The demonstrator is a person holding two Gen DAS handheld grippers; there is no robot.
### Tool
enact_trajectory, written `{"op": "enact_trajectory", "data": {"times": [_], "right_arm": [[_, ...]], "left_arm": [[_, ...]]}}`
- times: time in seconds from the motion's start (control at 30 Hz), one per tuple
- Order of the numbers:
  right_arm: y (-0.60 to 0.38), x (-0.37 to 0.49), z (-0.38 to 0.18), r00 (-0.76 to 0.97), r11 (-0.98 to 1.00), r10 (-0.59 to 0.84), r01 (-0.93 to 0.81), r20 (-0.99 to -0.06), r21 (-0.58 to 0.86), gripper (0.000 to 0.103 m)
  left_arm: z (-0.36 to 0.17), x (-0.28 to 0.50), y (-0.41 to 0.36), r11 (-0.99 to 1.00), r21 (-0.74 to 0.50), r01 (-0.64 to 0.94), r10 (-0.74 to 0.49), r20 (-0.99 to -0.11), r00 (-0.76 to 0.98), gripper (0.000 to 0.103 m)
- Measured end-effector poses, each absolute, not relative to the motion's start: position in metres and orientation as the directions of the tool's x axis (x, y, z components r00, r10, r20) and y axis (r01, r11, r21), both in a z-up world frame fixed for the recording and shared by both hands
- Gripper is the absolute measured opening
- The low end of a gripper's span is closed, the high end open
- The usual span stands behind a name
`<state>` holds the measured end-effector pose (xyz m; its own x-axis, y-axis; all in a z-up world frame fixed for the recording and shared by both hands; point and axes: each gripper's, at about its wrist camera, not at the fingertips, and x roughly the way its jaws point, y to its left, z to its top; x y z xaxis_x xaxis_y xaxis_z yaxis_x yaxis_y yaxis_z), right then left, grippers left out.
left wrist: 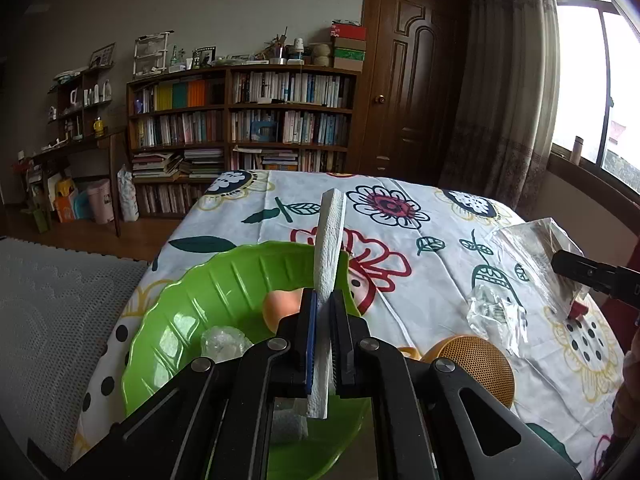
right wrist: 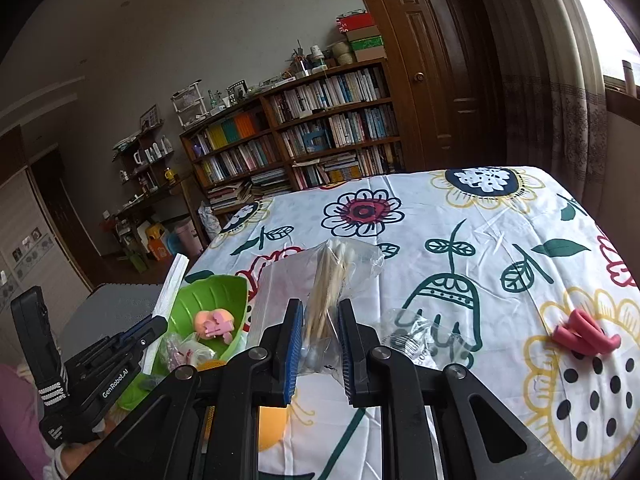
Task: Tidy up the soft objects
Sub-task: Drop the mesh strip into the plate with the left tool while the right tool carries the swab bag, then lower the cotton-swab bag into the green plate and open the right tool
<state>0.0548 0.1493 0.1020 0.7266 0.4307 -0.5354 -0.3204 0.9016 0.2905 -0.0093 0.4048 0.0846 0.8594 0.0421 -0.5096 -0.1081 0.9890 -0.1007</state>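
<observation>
Left tool (left wrist: 323, 320) pinches folded paper towel (left wrist: 330, 240) above green bowl (left wrist: 224, 280); right tool (right wrist: 318, 344) grips bagged cotton swabs (right wrist: 326, 280) (slippery film may slide free).

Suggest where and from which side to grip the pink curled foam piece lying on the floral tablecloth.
Grip the pink curled foam piece across its thick middle, from above, one of the fingers on either long side. It lies flat and alone on the floral tablecloth, with clear cloth around it.
</observation>
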Motion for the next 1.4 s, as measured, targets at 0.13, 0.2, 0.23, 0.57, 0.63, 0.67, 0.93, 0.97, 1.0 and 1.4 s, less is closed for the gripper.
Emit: {"op": "enact_trajectory", "data": {"times": [0.13, 0.2, 0.23, 0.57, 0.63, 0.67, 0.93, 0.97, 1.0, 1.4], "right_arm": [[0.183, 0.058, 0.113, 0.697, 0.872, 0.489, -0.394, -0.525, 0.291, 0.019], [0.199, 0.059, 0.117, 0.671, 0.852, 0.523, -0.428, -0.526, 0.301, 0.019], [0.208, 0.059, 0.118, 0.660, 0.844, 0.536, -0.445, -0.527, 0.301, 0.019], [0.280, 0.056, 0.110, 0.572, 0.783, 0.598, -0.566, -0.561, 0.258, 0.019], [0.289, 0.057, 0.106, 0.561, 0.778, 0.598, -0.576, -0.573, 0.250, 0.019], [0.293, 0.056, 0.105, 0.557, 0.777, 0.598, -0.580, -0.577, 0.245, 0.019], [0.314, 0.057, 0.101, 0.559, 0.774, 0.587, -0.600, -0.586, 0.203, 0.024], [0.315, 0.058, 0.101, 0.557, 0.775, 0.586, -0.598, -0.588, 0.205, 0.026], [0.317, 0.059, 0.100, 0.555, 0.775, 0.585, -0.596, -0.591, 0.208, 0.028], [0.322, 0.059, 0.096, 0.548, 0.771, 0.588, -0.602, -0.595, 0.208, 0.039]], "left_arm": [[0.080, -0.014, 0.423, 0.983, -0.101, -0.151, 0.078, -0.516, 0.853, 0.006], [0.078, -0.015, 0.430, 0.980, -0.098, -0.171, 0.096, -0.520, 0.849, 0.006], [0.076, -0.016, 0.433, 0.979, -0.097, -0.181, 0.104, -0.523, 0.846, 0.006], [0.070, -0.024, 0.458, 0.966, -0.100, -0.240, 0.151, -0.536, 0.831, 0.007], [0.069, -0.024, 0.461, 0.963, -0.104, -0.248, 0.156, -0.536, 0.830, 0.008], [0.069, -0.025, 0.462, 0.962, -0.107, -0.250, 0.156, -0.536, 0.829, 0.008], [0.066, -0.025, 0.466, 0.957, -0.125, -0.262, 0.154, -0.546, 0.824, 0.010], [0.066, -0.025, 0.465, 0.957, -0.125, -0.262, 0.154, -0.547, 0.823, 0.014], [0.066, -0.026, 0.465, 0.957, -0.126, -0.262, 0.154, -0.547, 0.823, 0.016], [0.070, -0.029, 0.469, 0.936, -0.096, -0.339, 0.244, -0.519, 0.819, 0.079]]}}
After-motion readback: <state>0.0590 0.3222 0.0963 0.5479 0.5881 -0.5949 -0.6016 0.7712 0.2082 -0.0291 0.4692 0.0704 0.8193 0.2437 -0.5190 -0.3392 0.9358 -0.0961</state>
